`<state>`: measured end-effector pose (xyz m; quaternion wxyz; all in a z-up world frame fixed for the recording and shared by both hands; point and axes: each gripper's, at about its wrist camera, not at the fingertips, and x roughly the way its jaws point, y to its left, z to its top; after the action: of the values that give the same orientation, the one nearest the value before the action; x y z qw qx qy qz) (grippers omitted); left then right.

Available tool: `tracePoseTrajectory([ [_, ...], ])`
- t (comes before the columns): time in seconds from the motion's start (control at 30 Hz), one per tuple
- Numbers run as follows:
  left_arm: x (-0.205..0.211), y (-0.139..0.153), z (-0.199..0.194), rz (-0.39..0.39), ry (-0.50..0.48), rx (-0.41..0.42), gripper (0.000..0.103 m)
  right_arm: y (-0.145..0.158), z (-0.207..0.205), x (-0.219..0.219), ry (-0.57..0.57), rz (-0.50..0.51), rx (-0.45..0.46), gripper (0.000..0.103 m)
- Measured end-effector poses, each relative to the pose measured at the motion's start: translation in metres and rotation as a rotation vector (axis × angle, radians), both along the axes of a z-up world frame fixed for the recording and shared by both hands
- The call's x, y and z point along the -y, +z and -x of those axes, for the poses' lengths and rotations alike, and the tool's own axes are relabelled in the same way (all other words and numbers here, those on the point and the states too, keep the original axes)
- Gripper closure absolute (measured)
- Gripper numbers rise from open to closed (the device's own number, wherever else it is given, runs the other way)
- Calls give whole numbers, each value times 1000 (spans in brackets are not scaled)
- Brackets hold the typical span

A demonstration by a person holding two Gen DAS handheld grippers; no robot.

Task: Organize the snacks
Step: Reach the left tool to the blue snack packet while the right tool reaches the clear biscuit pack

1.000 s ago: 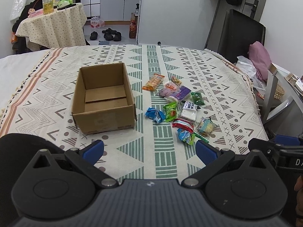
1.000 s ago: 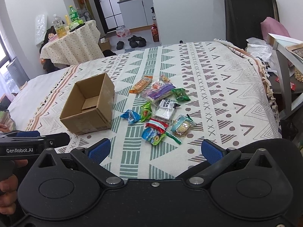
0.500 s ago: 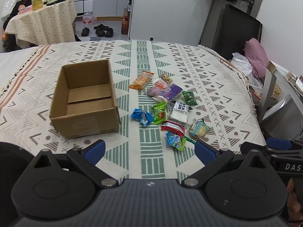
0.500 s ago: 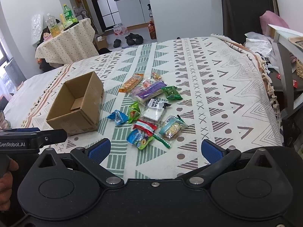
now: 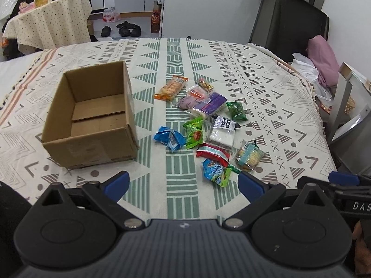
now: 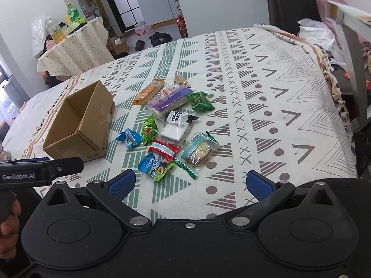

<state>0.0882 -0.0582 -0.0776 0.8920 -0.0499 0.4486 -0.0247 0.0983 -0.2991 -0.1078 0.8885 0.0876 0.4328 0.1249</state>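
The snack packets (image 5: 204,127) are scattered in a loose pile on the patterned bedspread (image 5: 278,92), just right of the empty cardboard box (image 5: 92,118), nothing packed yet. Nearest the tongs is the blue-and-green packet (image 6: 155,165), lying just ahead of the right tongs (image 6: 190,184) and a bit left of center, its long axis slanted. The left tongs (image 5: 183,181) are held closer to the box side. Both tongs are spread wide with nothing gripped, so the right hand is probably better placed for a first grab.
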Motion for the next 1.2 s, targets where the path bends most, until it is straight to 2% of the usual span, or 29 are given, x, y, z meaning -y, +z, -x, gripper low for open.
tracePoseTrajectory([
  [0.13, 7, -9, -10, 16, -3, -19, 4, -3, -7, 1, 4, -9, 9, 0],
  [0.37, 19, -25, -29, 22, 26, -53, 14, -16, -30, 9, -25, -63, -27, 2],
  [0.53, 26, -40, -47, 35, 42, -94, 23, -32, -48, 10, -40, -88, -89, 14],
  [0.77, 34, -62, -66, 56, 58, -154, 36, -53, -74, 9, -64, -102, -155, 23],
  [1.03, 41, -86, -86, 74, 70, -213, 41, -74, -98, 6, -76, -128, -224, 38],
  [1.2, 43, -104, -98, 90, 87, -254, 47, -87, -112, 4, -78, -141, -263, 43],
])
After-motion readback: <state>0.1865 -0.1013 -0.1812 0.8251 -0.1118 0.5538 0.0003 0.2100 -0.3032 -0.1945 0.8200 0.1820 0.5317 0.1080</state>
